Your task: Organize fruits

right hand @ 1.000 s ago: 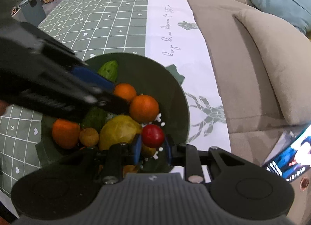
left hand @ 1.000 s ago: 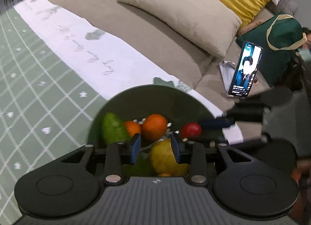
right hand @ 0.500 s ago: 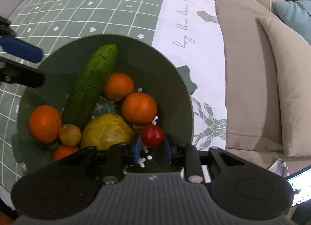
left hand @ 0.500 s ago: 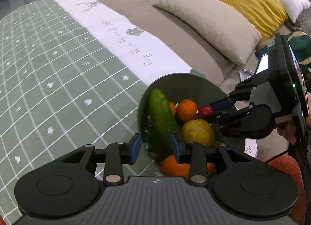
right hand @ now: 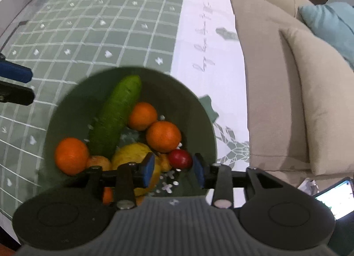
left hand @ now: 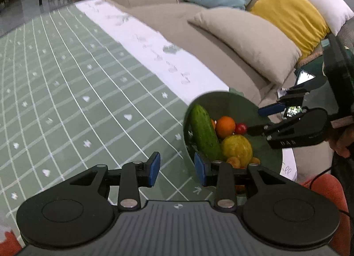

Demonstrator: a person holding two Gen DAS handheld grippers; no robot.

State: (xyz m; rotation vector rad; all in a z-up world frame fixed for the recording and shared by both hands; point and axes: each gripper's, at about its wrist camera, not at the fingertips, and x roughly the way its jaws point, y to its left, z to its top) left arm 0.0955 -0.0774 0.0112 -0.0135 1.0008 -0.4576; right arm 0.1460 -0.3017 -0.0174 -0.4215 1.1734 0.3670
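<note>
On the table [right hand: 93, 23], the green bowl [right hand: 194, 109] holds a cucumber [right hand: 115, 116] lying lengthwise, tip toward the far rim. Beside it, nearer the right claw [right hand: 173, 170], sits the red fruit [right hand: 179, 159], released between spread fingers. The left claw [left hand: 177, 168] is released, empty.

We are in a home living room. We see a beige fabric sofa [left hand: 221, 34] with coloured cushions [left hand: 292, 14] beside a table under a green checked tablecloth [right hand: 99, 23].
</note>
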